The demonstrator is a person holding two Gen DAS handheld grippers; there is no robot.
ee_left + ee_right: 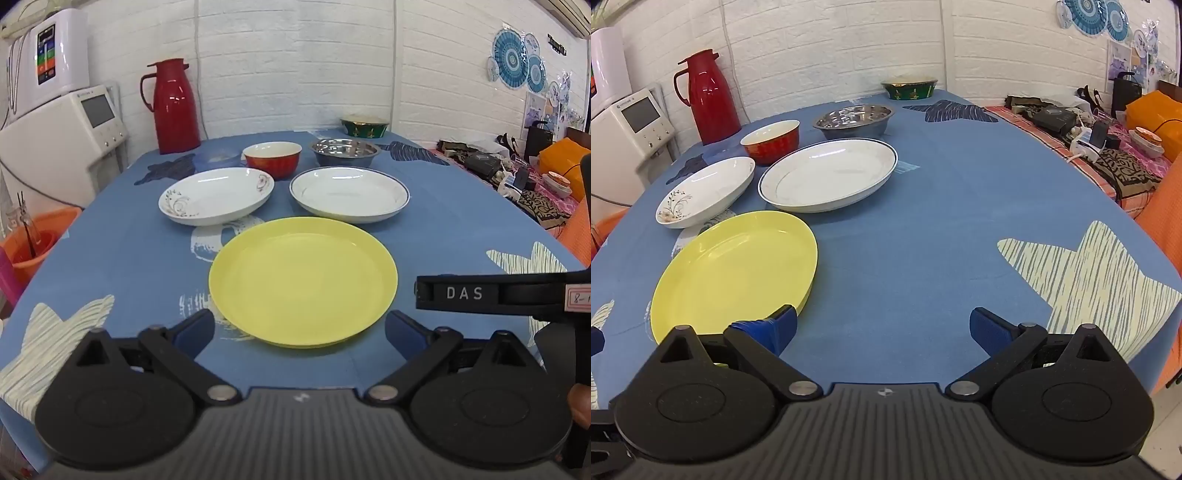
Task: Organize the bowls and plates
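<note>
Red thermos jug [171, 107] upright at the counter's [122, 251] far left corner, by the white brick wall [295, 62]. Blue cloth with pale star shapes [1089, 273] covers the counter. Left of it — a white appliance with a small screen [59, 147], an orange bucket [33, 247] below. Blue paper fans [517, 62] pinned on the wall, right. Clutter on a patterned surface far right — too small to tell.

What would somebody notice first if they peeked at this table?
Probably the bright yellow plate, lying nearest at the front of the blue tablecloth, just ahead of the open left gripper. Next the tall shiny red jug at the back left by the white brick wall. Between them sit two white plates side by side, with a red bowl and a steel bowl behind them.
</note>
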